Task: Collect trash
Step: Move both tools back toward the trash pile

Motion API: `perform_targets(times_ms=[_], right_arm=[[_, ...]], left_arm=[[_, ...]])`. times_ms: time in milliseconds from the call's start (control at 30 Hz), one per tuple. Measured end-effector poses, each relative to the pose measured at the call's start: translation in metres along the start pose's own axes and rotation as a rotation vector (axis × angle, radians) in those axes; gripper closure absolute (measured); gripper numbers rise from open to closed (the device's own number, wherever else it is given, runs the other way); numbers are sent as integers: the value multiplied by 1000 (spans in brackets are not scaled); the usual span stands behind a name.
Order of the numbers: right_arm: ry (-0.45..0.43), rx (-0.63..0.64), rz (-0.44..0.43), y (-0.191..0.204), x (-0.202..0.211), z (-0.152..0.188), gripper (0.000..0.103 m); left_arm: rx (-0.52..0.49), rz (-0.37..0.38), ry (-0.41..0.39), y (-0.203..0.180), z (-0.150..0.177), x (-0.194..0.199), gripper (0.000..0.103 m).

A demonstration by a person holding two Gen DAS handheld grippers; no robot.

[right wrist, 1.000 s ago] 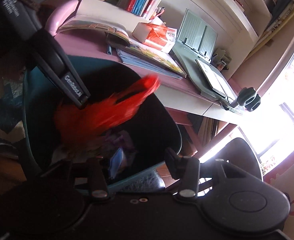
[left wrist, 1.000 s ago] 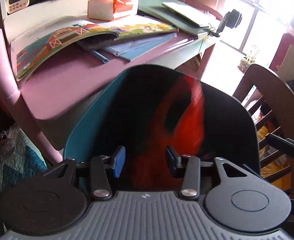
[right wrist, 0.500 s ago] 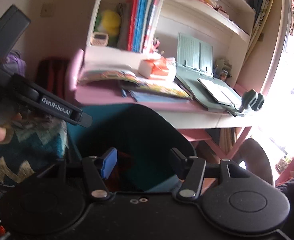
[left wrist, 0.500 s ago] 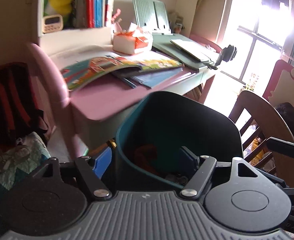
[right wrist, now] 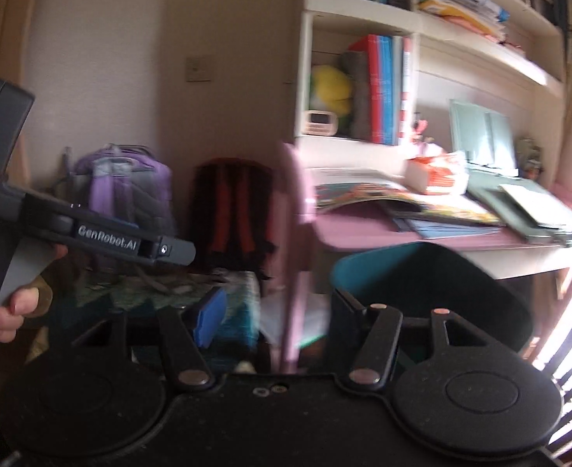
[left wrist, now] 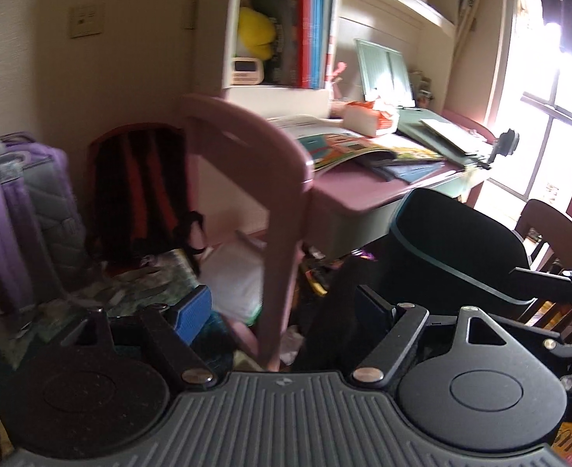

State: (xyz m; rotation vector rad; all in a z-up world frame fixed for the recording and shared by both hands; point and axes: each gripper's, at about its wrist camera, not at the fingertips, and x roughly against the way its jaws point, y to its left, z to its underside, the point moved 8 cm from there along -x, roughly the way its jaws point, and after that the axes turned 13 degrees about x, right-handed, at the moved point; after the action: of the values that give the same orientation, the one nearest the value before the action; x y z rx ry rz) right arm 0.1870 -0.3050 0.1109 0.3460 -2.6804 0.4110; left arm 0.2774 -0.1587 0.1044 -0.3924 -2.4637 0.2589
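Observation:
The teal trash bin (left wrist: 461,249) stands in front of the pink desk, to the right of my left gripper (left wrist: 282,311). The left jaws are opening, and only the desk's pink side panel (left wrist: 278,214) shows between them, farther off. My right gripper (right wrist: 278,315) is open and holds nothing, with the bin (right wrist: 422,272) just behind its right finger. Small litter (left wrist: 313,280) lies on the floor under the desk. The inside of the bin is hidden from both views.
A purple backpack (left wrist: 21,202) and a red-black backpack (left wrist: 138,194) lean on the wall at left, above a patterned quilt (left wrist: 150,284). Books and an orange-white box (left wrist: 371,116) lie on the desk (left wrist: 348,194). A wooden chair (left wrist: 550,225) stands at right. A hand (right wrist: 6,307) holds the other gripper.
A red wrapper that was blurred over the bin's mouth is out of sight now. Both views have swung left, away from the bin, toward the backpacks. Both pairs of jaws stand wider.

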Motion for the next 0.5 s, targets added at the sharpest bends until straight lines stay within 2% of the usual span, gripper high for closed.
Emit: perform_targets(times_ms=[233,300,367,400,500], right_arm=[[-20,-24,-171,71,-31,0,42],[-15,-16,-207,92,-42,5,42],[-7,3,-233,111,-57,11,42],[-6,18,-247,123,-65,14,41],[29,54,-288,155,-94,28,40]], left_arm=[[78,-92,-5,87,28,30,20],[103,-126,-6,113,37,34,17],[125,-164,-16,141,46,35,4],[139,-181,-22,154,50,35,1],[187,-211,-30,192,66,28,0]])
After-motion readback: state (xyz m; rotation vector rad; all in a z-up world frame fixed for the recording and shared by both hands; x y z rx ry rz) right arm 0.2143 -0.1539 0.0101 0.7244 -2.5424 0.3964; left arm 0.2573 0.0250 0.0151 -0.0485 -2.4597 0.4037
